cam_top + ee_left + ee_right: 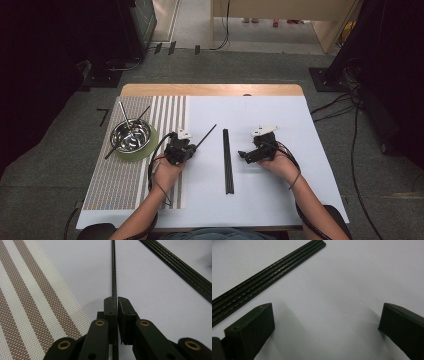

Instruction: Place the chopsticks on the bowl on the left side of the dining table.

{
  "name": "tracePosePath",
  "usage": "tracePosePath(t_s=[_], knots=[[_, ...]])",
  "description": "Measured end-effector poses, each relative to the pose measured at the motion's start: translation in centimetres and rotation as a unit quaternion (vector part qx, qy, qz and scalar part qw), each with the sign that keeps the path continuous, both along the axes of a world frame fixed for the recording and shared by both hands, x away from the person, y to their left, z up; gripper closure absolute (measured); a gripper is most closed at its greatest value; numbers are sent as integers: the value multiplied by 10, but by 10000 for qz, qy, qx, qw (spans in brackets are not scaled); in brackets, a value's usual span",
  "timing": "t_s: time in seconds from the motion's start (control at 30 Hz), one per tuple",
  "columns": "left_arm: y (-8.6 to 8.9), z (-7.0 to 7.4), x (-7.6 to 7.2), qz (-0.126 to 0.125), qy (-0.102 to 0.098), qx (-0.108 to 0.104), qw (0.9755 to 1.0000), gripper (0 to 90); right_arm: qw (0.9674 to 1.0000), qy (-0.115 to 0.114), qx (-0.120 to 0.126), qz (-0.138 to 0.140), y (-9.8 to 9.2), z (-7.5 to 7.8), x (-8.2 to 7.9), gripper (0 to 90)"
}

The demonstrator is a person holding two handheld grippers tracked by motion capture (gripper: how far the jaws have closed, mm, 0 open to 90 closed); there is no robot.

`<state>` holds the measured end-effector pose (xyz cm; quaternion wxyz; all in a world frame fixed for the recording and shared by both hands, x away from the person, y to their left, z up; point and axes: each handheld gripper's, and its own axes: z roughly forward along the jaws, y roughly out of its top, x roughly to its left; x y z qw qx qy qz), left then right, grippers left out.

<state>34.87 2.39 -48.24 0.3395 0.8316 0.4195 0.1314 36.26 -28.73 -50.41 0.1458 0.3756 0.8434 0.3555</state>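
1. A single black chopstick (114, 270) is clamped between the fingers of the left gripper (186, 147), angled over the white tabletop (280, 190) beside the striped mat (125, 185).
2. The right gripper (245, 155) is held released near the remaining chopsticks (228, 162).
3. No legible writing is observed.

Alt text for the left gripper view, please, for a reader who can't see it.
The left gripper has its two black jaws shut on one thin black chopstick, which runs straight away up the frame over a white table cover. A brown-and-cream striped woven placemat lies at left; more black chopsticks cross the upper right corner.
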Motion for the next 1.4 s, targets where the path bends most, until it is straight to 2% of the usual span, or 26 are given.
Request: tracePosePath(t_s=[0.2, 0.43, 0.53, 0.6, 0.67, 0.73, 0.77, 0.83, 0.9, 1.03, 1.17, 1.27, 1.4], knots=[[1, -2, 1, -6, 44, -32, 10000, 857, 10000, 4, 1, -3, 0, 0, 0, 0], [2, -4, -1, 20, -2, -88, 10000, 853, 10000, 1, -2, -3, 0, 0, 0, 0], [1, -5, -2, 11, -82, -91, 9999, 854, 10000, 0, -4, -4, 0, 0, 0, 0], [3, -5, -1, 21, -30, -160, 9999, 852, 10000, -8, -4, -4, 0, 0, 0, 0], [4, -4, 0, 11, 117, -302, 9995, 815, 10000, -6, -3, -5, 0, 0, 0, 0], [1, -2, -2, -44, 70, -136, 9999, 738, 10000, 1, 2, -4, 0, 0, 0, 0], [-2, -1, -5, -89, -29, 96, 9999, 729, 10000, 3, 7, -10, 0, 0, 0, 0], [-2, 2, -10, -90, -72, 225, 9997, 729, 10000, 3, 8, -9, 0, 0, 0, 0], [2, 4, -13, -37, -41, 145, 9999, 743, 10000, 1, 6, -8, 0, 0, 0, 0], [5, 2, -18, 8, -11, 257, 9997, 780, 10000, 2, 5, -11, 0, 0, 0, 0], [7, -1, -18, 48, 4, 153, 9999, 788, 10000, 1, 4, -11, 0, 0, 0, 0], [8, -3, -20, 95, -110, 98, 9998, 801, 10000, 2, 0, -2, 0, 0, 0, 0], [7, -2, -18, 80, -95, 149, 9998, 868, 10000, 2, 2, -12, 0, 0, 0, 0]])
